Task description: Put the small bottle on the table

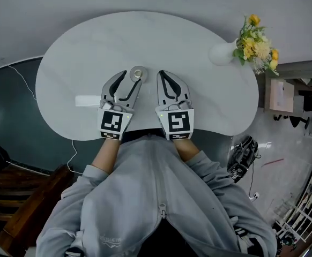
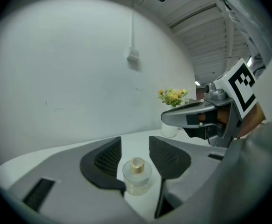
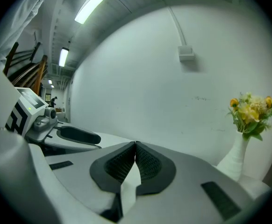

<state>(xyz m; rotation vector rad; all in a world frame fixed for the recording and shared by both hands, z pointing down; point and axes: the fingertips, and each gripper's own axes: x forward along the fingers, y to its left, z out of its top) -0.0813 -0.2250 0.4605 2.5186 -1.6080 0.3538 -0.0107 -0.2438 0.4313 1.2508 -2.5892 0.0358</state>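
Observation:
The small clear bottle (image 1: 138, 74) with a gold cap stands upright on the white table (image 1: 81, 47). My left gripper (image 1: 130, 79) hovers just short of it with its jaws open. In the left gripper view the bottle (image 2: 137, 174) shows low between the two dark pads (image 2: 109, 158), which do not touch it. My right gripper (image 1: 162, 75) hangs beside the left one, shut with nothing between its jaws; its pads (image 3: 147, 161) meet at the tips in its own view. Each gripper appears in the other's view: the right gripper (image 2: 175, 117), and the left gripper (image 3: 77, 135).
A white vase with yellow flowers (image 1: 224, 52) stands at the table's far right edge, also seen as the vase (image 3: 236, 157). A flat white object (image 1: 87, 100) lies on the table left of the left gripper. A shelf (image 1: 292, 87) stands to the right, dark floor to the left.

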